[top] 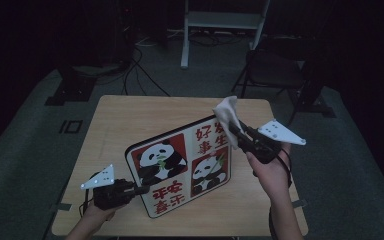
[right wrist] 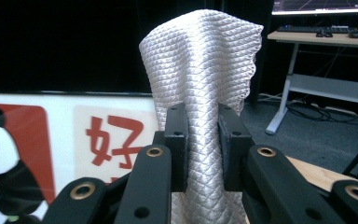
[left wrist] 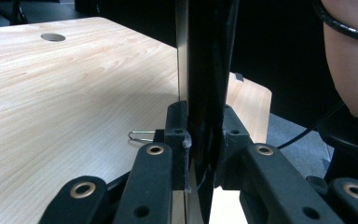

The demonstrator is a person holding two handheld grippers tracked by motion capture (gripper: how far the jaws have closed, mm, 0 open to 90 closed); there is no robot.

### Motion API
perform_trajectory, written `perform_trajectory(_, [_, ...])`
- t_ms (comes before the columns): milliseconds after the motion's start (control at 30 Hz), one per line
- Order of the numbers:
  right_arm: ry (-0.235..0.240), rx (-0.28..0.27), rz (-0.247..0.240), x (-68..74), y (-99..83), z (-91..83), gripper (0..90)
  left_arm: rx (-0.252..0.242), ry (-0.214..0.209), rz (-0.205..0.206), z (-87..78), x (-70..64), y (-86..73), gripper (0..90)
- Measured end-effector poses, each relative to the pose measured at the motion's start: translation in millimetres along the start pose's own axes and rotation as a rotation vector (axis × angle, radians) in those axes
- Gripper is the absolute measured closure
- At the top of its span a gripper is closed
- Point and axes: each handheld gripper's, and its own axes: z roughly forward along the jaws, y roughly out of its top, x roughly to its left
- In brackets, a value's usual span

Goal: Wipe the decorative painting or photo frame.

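My left tongs [top: 142, 189] clamped on near-left edge of panda board [top: 180, 167], propped tilted on bench [top: 120, 115]. Right tongs [top: 240, 134] clamped on white cloth [top: 227, 117] at board's far-right corner. Wiping step; next: drag cloth across face, keep board steady.

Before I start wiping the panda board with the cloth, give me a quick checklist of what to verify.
1. Left gripper clamped on the edge of the white panda-print board: ok, both jaws press its sides in the left gripper view.
2. Board held upright on the light wooden table: ok, tilted on its lower edge.
3. Right gripper shut on the white woven cloth: ok, fabric pinched between the jaws.
4. Cloth touching the board: cannot tell, it sits at the upper right corner.
5. Small metal clip beside the board on the table: not ok, close to the left gripper.
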Motion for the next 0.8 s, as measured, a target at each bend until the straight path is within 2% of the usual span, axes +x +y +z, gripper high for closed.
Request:
perform_trajectory(167, [-0.020, 0.032, -0.005, -2.9, -6.9, 10.0, 77.1, 0.001, -0.002, 0.004, 0.0, 1.0, 0.2, 79.0])
perform_trajectory(233, [-0.020, 0.039, 0.004, -4.1, -9.9, 11.9, 77.1, 0.002, -0.002, 0.007, -0.1, 0.9, 0.2, 79.0])
perform_trajectory(433, [-0.016, 0.074, -0.013, -1.6, -17.7, 18.9, 77.2, 0.001, 0.000, 0.007, 0.0, 0.9, 0.1, 78.9])
perform_trajectory(800, [-0.026, 0.108, -0.028, 1.2, -24.8, 22.8, 77.4, 0.005, 0.002, 0.012, -0.3, 0.8, 0.0, 78.7])
